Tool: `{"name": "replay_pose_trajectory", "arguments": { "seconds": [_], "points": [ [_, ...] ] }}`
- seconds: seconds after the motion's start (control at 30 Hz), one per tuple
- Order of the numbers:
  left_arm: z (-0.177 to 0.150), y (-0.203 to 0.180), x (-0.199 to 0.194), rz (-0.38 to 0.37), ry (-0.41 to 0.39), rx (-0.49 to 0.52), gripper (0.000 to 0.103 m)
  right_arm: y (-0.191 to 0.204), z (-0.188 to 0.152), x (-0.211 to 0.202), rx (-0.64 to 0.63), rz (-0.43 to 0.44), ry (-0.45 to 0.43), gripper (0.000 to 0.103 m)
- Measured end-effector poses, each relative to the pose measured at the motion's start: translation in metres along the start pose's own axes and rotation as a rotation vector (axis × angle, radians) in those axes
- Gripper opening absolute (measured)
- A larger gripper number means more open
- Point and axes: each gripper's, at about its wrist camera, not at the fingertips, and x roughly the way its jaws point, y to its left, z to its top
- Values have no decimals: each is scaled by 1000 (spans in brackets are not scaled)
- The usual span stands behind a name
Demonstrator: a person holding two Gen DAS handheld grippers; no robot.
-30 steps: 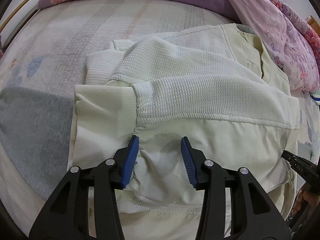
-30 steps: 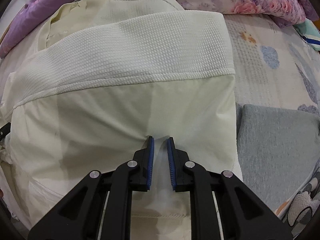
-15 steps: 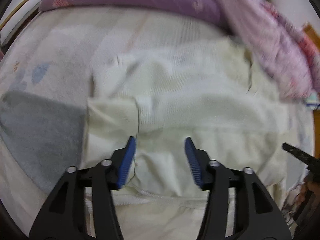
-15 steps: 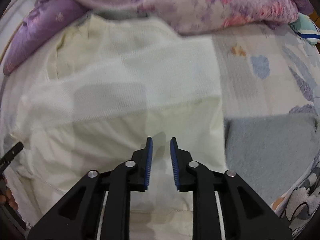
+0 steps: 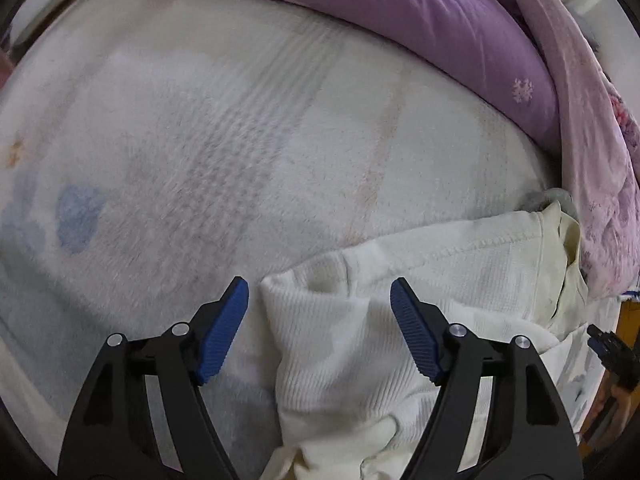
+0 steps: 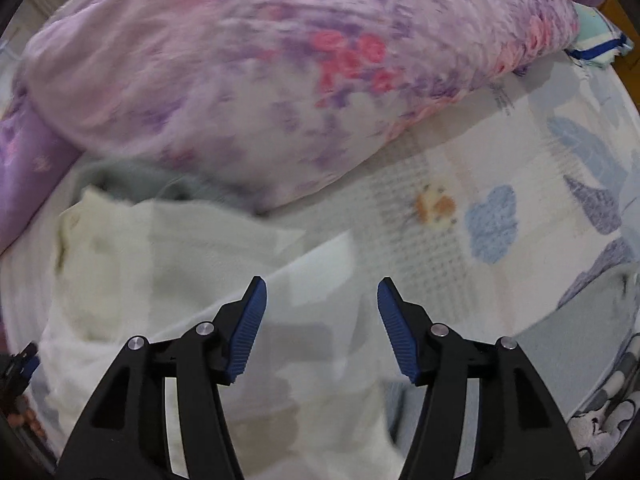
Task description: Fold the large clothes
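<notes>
Where it lies bunched on the bed [image 5: 248, 152], the cream garment [image 5: 420, 280] shows a waffle-knit panel on top, a stitched seam running across it, and a smoother, yellower fabric folded at its far right edge beside the floral quilt [image 6: 280, 72]. In the right wrist view the same garment [image 6: 168, 264] is blurred, with a pale flap lying diagonally over it and a grey cloth [image 6: 180, 190] tucked under the quilt's edge just behind it. The left gripper [image 5: 320, 332] hangs over the garment's near left corner with its blue fingers [image 5: 224, 328] spread wide and nothing between them. The right gripper [image 6: 320, 328] is likewise spread wide and empty, above the garment's right side. A purple pillow [image 5: 420, 28] lies along the far side of the bed. No containers are visible.
</notes>
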Motion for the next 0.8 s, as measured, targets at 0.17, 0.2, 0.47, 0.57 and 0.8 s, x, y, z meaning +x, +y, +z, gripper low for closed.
{"name": "replay_pose_trajectory", "arguments": {
  "seconds": [0.17,0.2,0.47,0.57,0.8],
  "points": [
    [4,-18,29,103,86,130,73,-15,15,22,38,45,42,55],
    [3,-19,33,113,90,133,73,-16,17,26,38,65,57,55],
    [7,-20,42,86,71,155,42,-29,15,52,114,184,146,20],
    [8,-32,32,49,54,179,15,-26,2,32,64,188,72,10],
    [-9,-40,-31,-22,-85,182,13,-43,-35,-37,40,272,-90,9]
  ]
}}
